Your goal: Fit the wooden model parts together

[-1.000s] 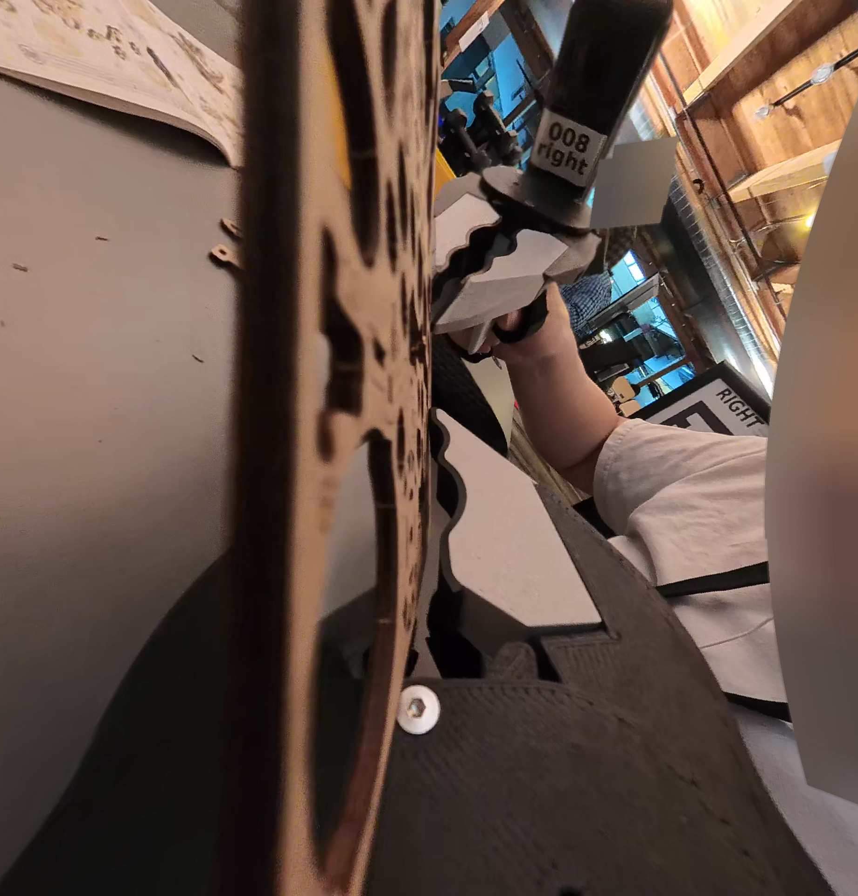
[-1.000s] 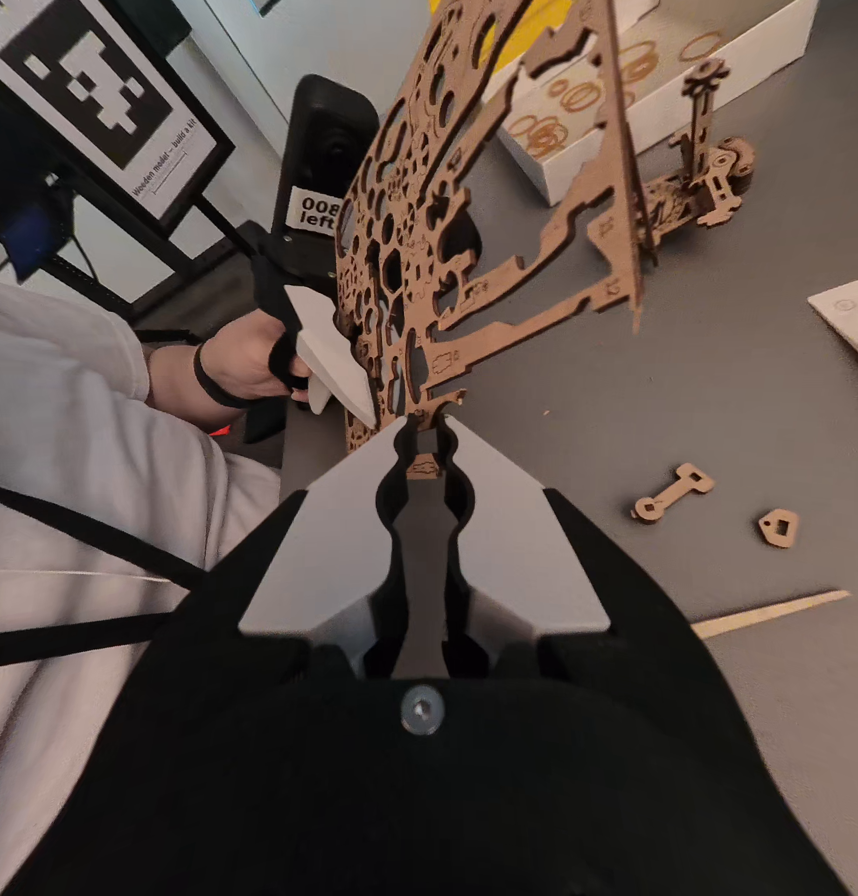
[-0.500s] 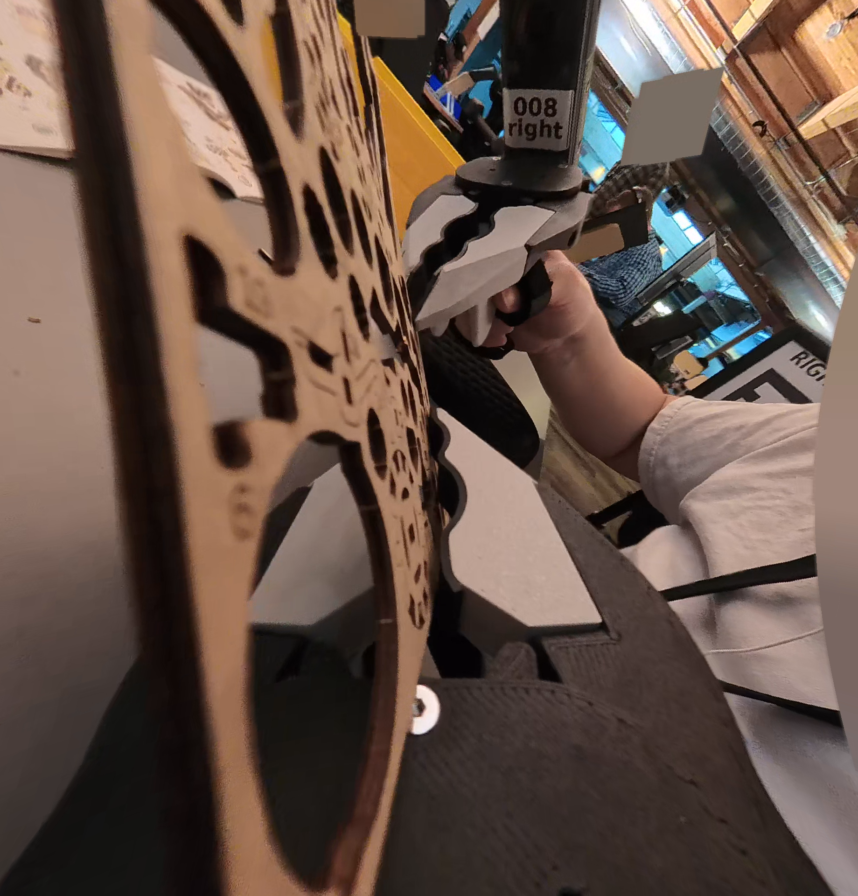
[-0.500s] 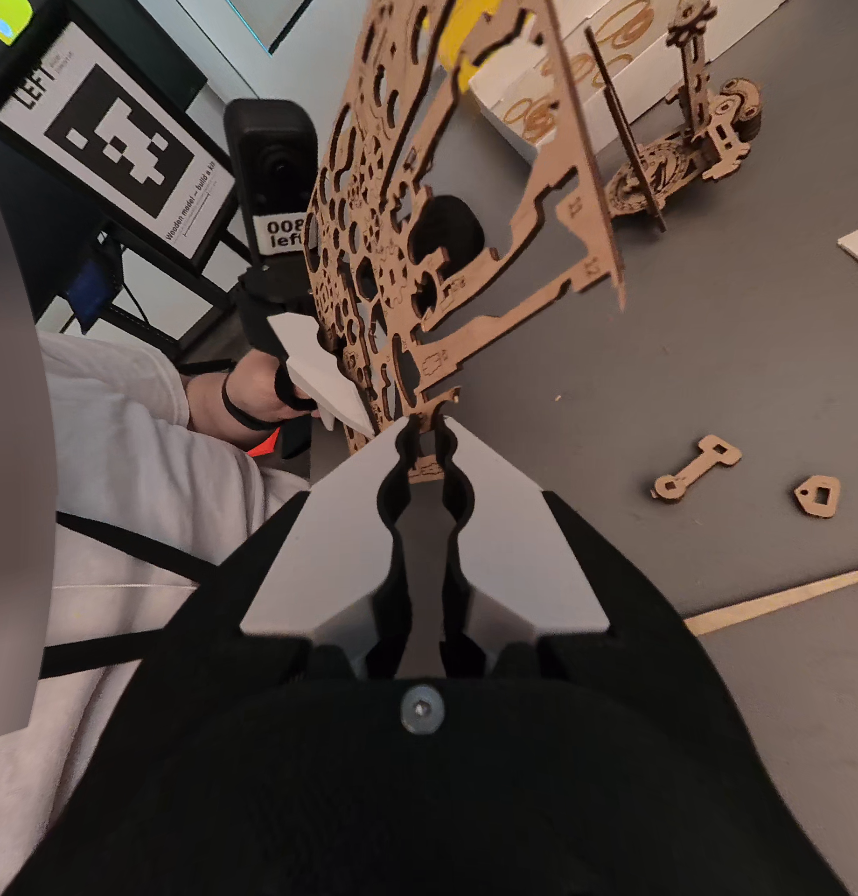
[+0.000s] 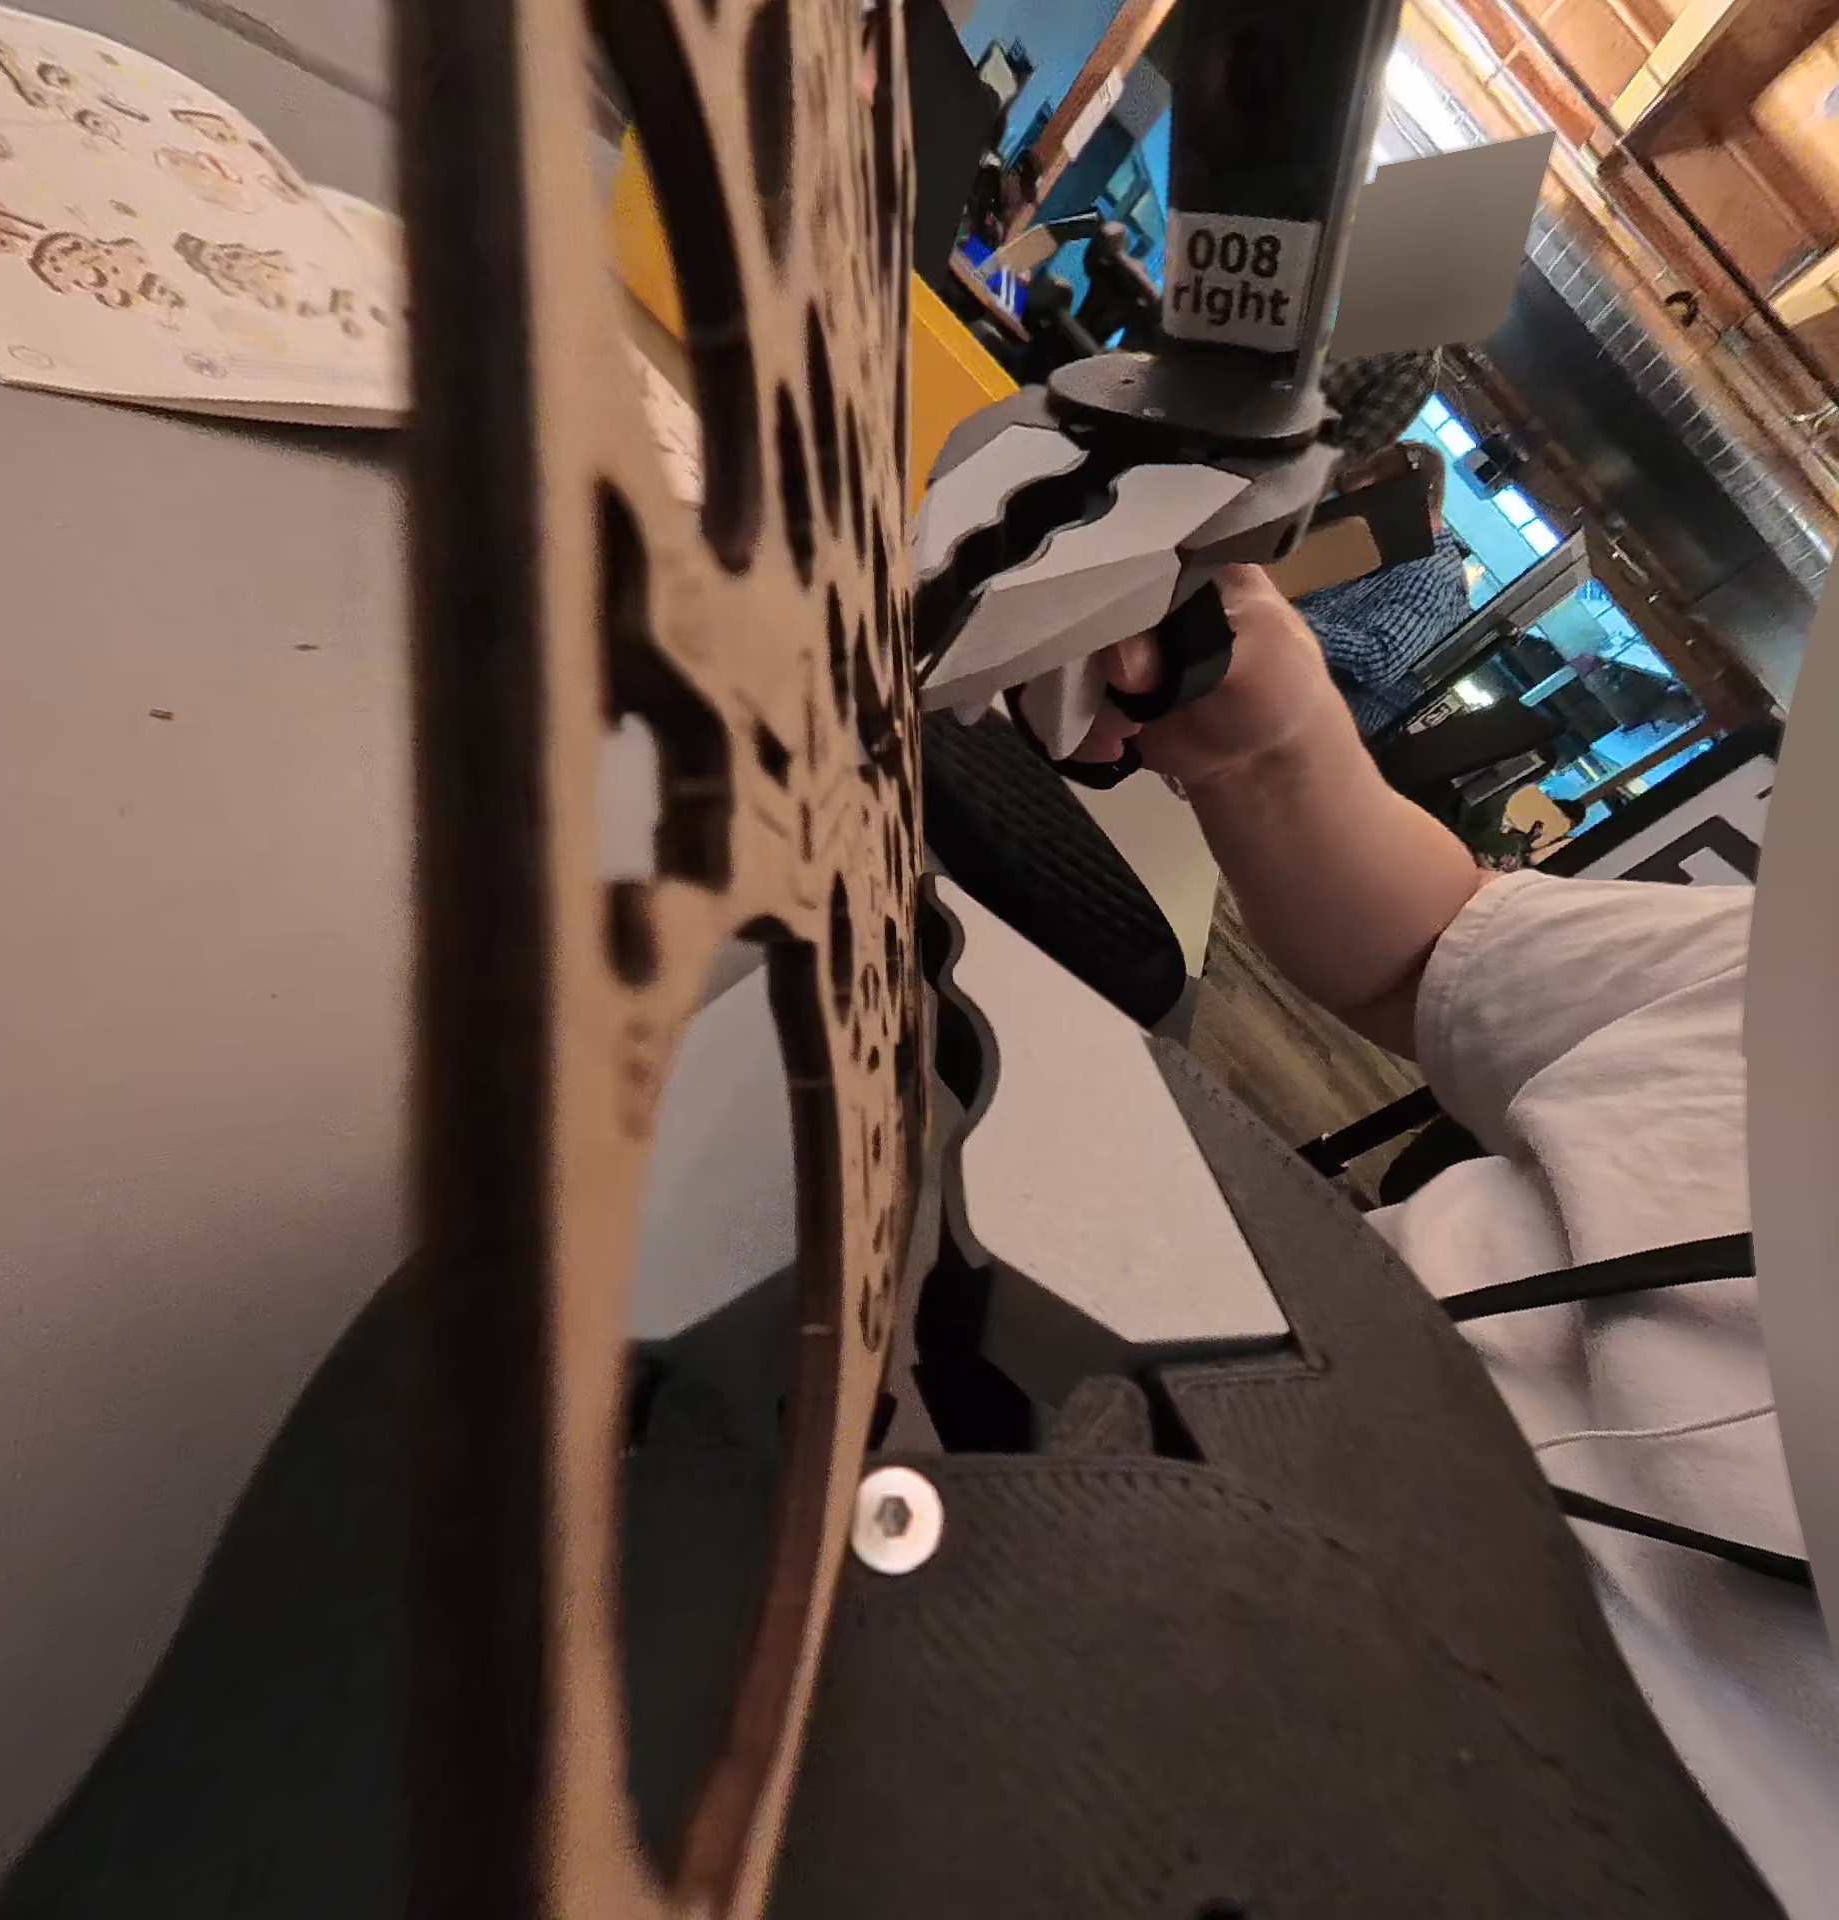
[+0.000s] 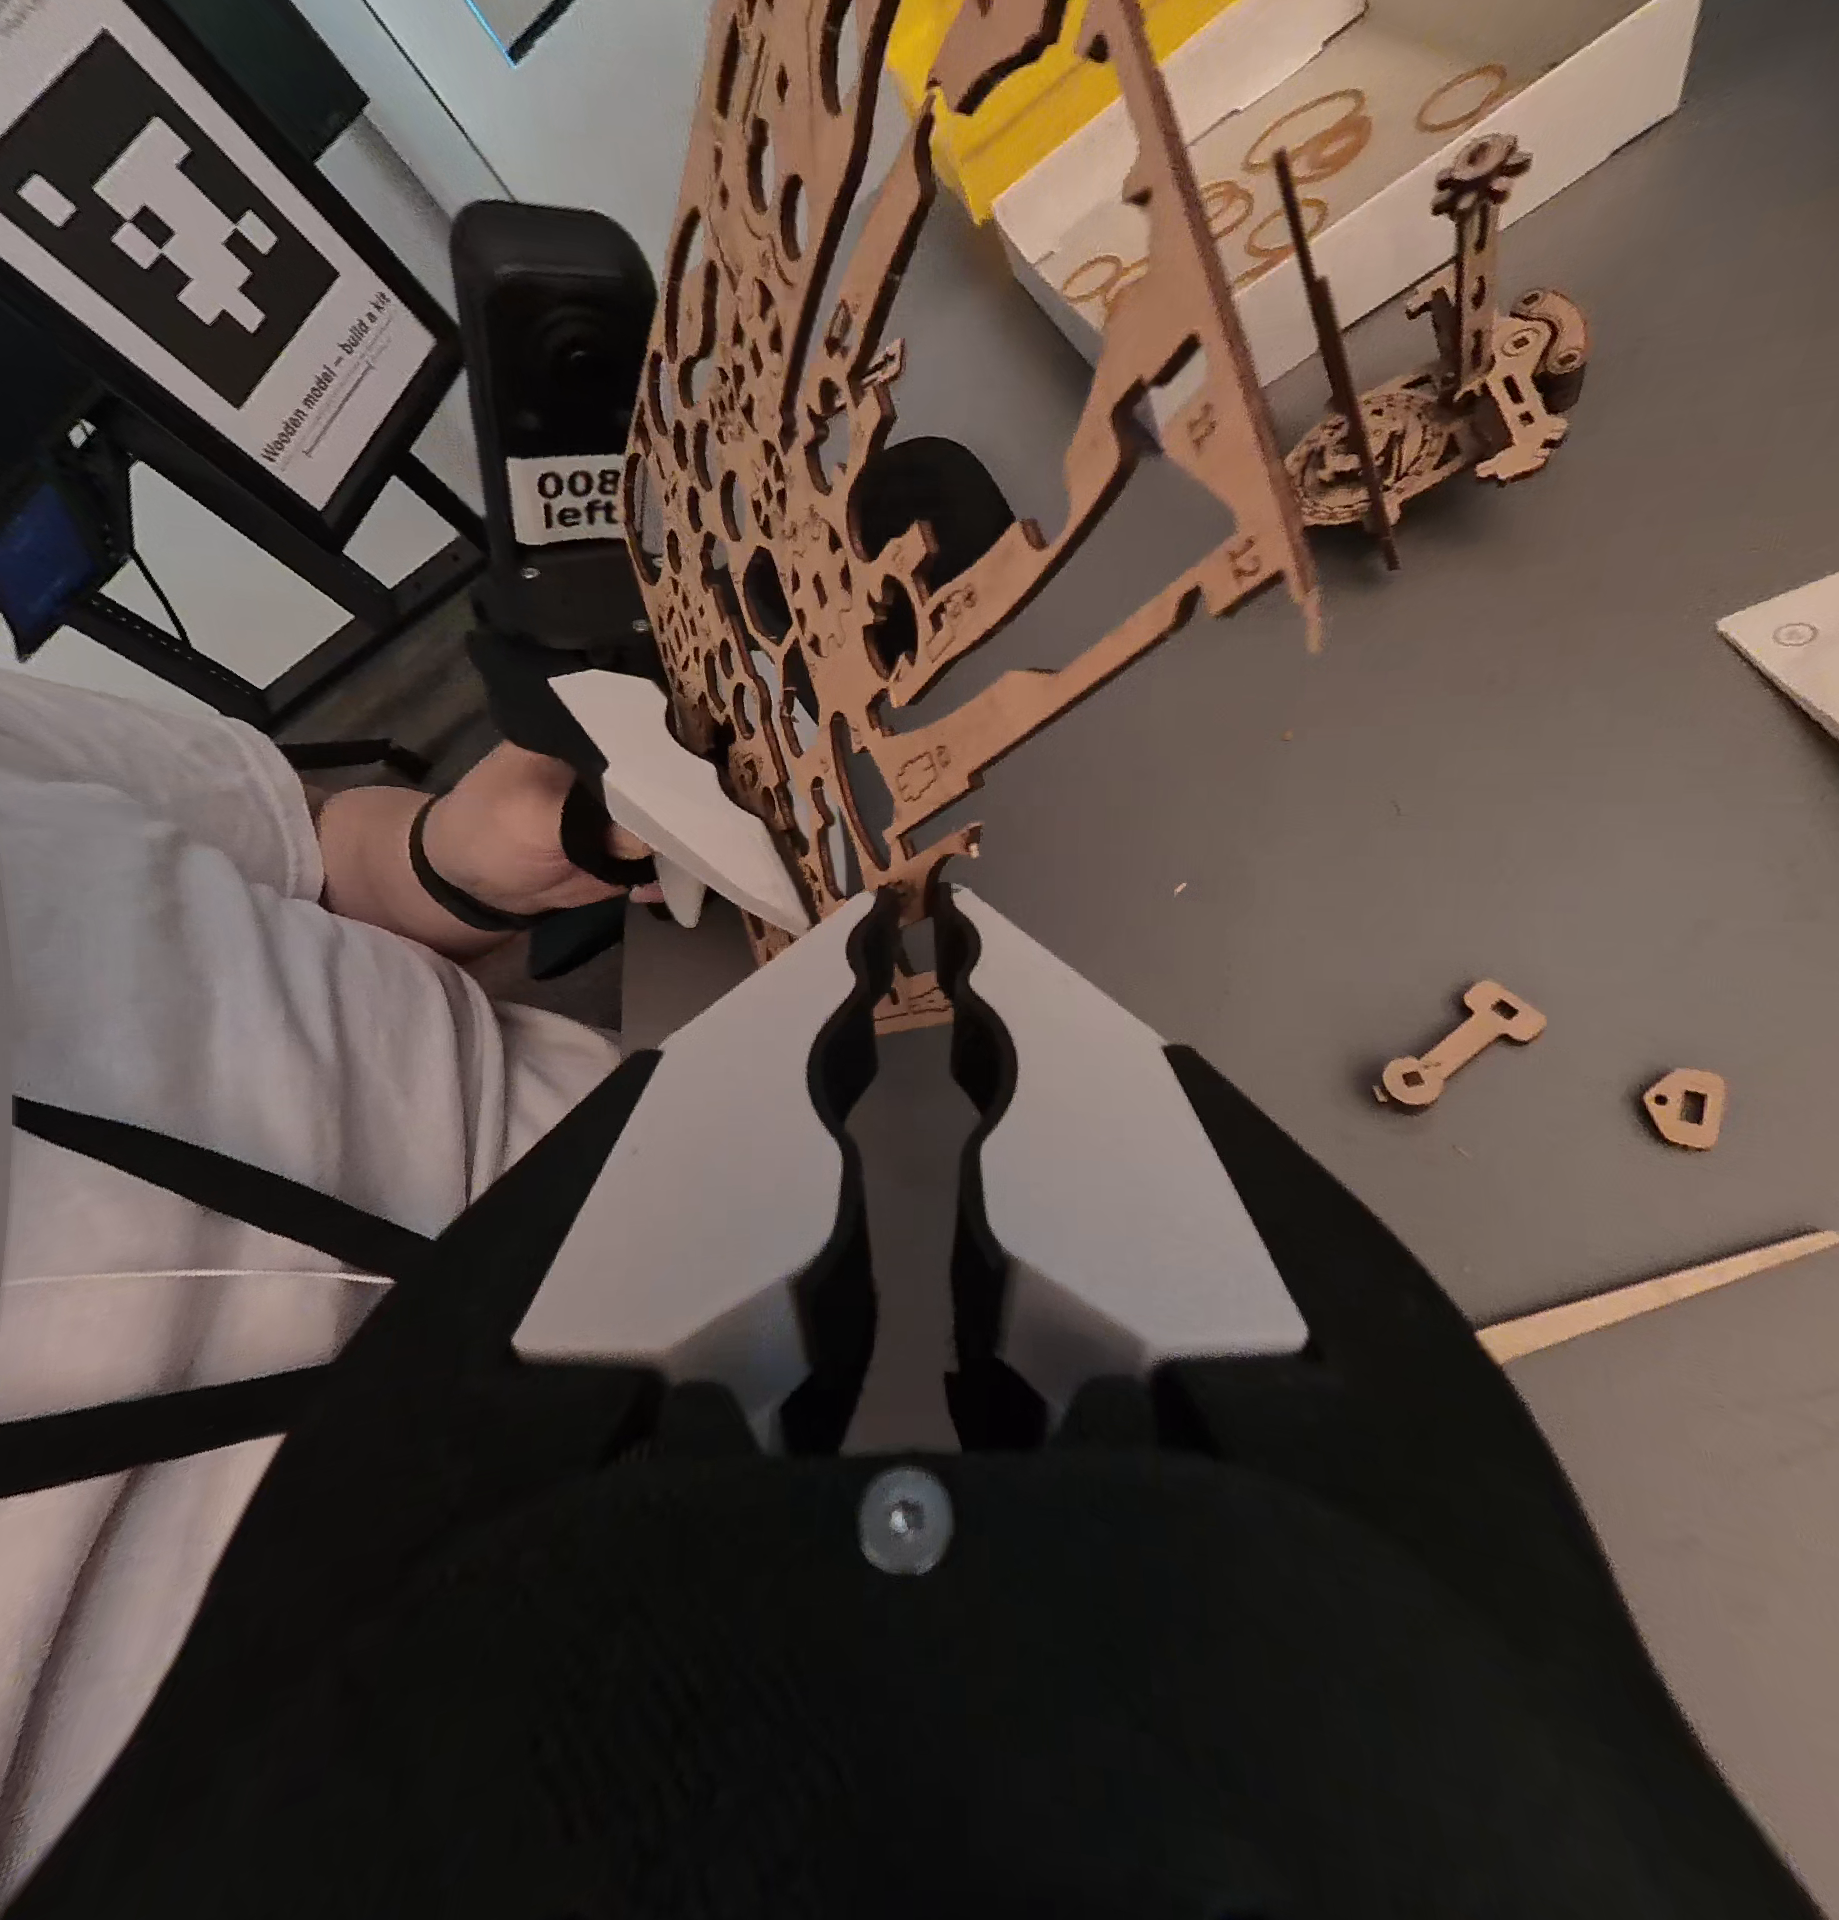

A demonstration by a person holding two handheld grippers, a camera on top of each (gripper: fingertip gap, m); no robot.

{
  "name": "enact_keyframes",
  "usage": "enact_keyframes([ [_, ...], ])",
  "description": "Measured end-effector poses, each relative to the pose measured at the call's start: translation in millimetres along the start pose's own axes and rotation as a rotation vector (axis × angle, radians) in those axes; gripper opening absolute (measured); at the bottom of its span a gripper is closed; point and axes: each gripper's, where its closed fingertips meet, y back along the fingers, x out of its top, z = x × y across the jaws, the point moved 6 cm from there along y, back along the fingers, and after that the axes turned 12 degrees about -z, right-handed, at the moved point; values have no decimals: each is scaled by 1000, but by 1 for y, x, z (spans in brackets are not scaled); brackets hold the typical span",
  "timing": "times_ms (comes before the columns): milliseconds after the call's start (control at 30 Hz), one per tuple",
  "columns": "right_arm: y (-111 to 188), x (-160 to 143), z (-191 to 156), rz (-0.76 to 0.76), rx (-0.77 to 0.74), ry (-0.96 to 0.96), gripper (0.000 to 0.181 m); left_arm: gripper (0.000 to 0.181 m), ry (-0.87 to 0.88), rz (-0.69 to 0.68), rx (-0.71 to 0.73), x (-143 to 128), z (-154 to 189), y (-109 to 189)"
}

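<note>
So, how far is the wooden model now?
Partly done: a half-built wooden assembly stands on the grey table, and two loose punched parts lie nearby. In hand: the left claw holds the laser-cut sheet, and the right claw pinches a small piece at its lower edge. Fitting it remains.

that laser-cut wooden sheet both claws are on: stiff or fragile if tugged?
Likely fragile: the wooden sheet is thin and mostly cutouts, leaving narrow bridges that could snap. Probably light for its size, since the left claw holds it upright by one edge. The right claw pinches a small tab at the bottom; a twist there would probably break it free rather than move the sheet.
</note>
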Motion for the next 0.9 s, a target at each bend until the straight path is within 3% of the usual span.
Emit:
enact_keyframes([
  [500,-1,0,3,36,24,-83,6,1,-19,23,1,1,3,-1],
  [900,-3,-3,-1,52,-100,-9,6,1,-89,15,85,-1,8,-3],
])
